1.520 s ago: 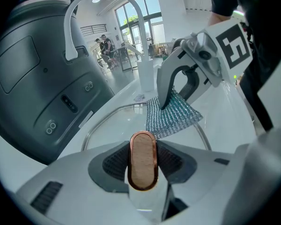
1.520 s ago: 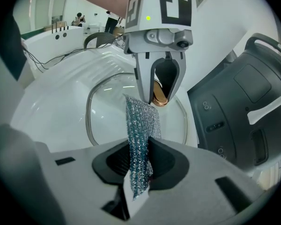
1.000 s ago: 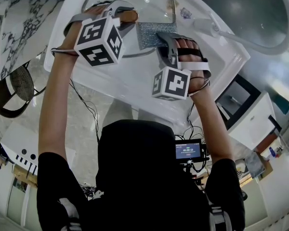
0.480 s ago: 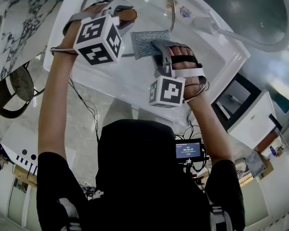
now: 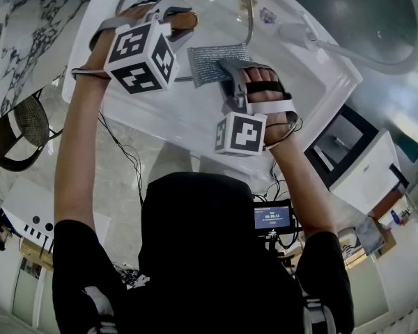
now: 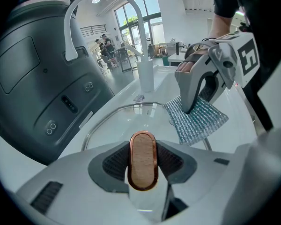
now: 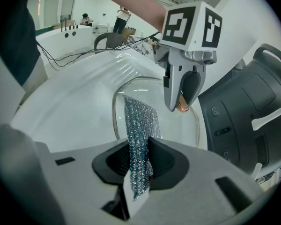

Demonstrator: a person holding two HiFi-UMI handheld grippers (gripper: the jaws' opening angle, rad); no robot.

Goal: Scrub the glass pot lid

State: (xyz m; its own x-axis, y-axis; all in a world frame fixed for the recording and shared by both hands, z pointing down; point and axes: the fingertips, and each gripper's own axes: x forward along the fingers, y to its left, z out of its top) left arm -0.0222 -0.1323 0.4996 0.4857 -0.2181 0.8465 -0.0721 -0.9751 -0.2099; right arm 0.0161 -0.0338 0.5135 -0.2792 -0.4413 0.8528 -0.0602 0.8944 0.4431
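your left tongs [image 5: 175,18] are clamped on the knob [image 6: 142,161] of the lid [image 7: 172,128]. your right tongs [image 7: 138,162] pinch one edge of the cloth [image 5: 207,58], which lies spread over the lid's near rim. the lid sits dome up in the white sink [image 5: 164,120], between your two hands.

the main risk is the cloth. only a narrow strip of it is between the pads, so a hard stroke that snags on the metal rim could pull it free. press too low and the tong tips, not the cloth, would likely rub the glass.

the knob is the second risk. it is small and looks smooth, so a sideways push from the scrubbing hand could turn the lid about it or slip it out of the grip. then the lid would slide on the slick sink.

the lid is round, clear glass with a thin metal band at its edge. its knob is an oval of wood with a copper-coloured border. i can see no suds or dirt on the glass, though it is too clear to judge well.
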